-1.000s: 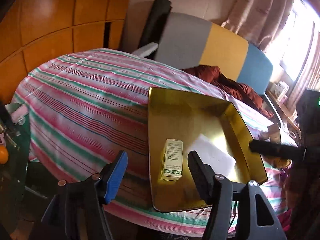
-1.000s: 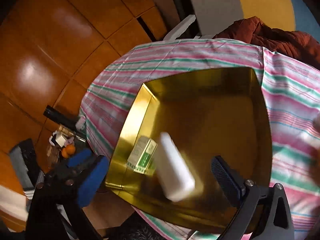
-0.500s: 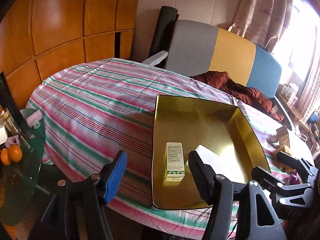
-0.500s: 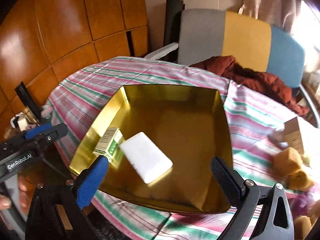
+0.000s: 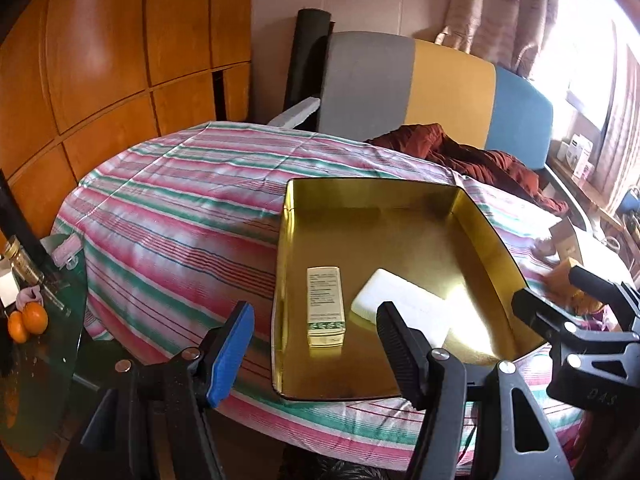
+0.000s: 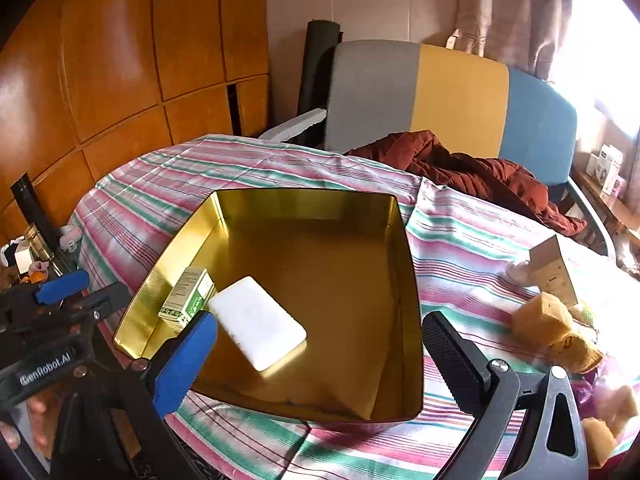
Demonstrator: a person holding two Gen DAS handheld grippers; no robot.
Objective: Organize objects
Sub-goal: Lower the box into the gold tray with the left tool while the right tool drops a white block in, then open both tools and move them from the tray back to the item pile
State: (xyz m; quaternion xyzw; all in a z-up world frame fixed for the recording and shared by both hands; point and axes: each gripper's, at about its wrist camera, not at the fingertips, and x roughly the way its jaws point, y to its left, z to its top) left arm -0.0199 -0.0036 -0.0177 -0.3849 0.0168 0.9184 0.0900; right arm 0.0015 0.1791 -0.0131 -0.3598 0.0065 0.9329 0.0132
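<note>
A gold tin tray (image 5: 400,194) (image 6: 304,194) sits on the striped tablecloth. Inside it lie a small green-and-white carton (image 5: 325,305) (image 6: 188,298) and a flat white block (image 5: 402,310) (image 6: 258,322), side by side near the tray's front left. My left gripper (image 5: 316,352) is open and empty, held back from the tray's near edge. My right gripper (image 6: 316,354) is open and empty above the tray's near edge; it also shows in the left wrist view (image 5: 560,300).
Yellow sponge blocks (image 6: 540,314) and a small cardboard box (image 6: 554,270) lie on the cloth right of the tray. A brown jacket (image 6: 480,172) lies on the chair behind. A glass side table with oranges (image 5: 26,320) stands at left.
The white block dropped from my right gripper into the tray beside the carton. Both grippers pulled back from the tray and tilted up.
</note>
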